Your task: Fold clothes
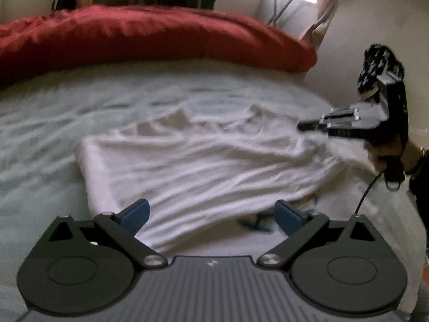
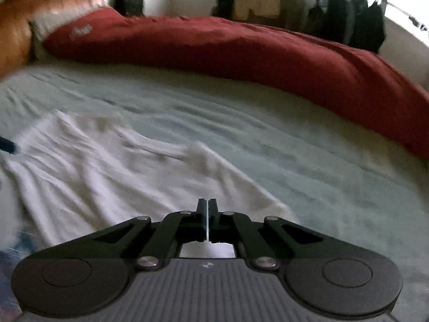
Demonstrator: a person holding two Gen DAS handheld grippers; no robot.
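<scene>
White garment spread flat on a pale bed sheet, one gripper at each side.

The left gripper point(image 1: 211, 216) hovers spread wide over the near edge of the white garment point(image 1: 193, 166), nothing between its blue pads. At 3 o'clock in its view, the right gripper point(image 1: 308, 126) is pressed together, pinching the garment's edge. A red duvet point(image 2: 241, 53) lies at 12 o'clock on the bed sheet point(image 2: 295, 155).

White garment point(image 1: 193, 161) on bed point(image 1: 40, 139)
</scene>
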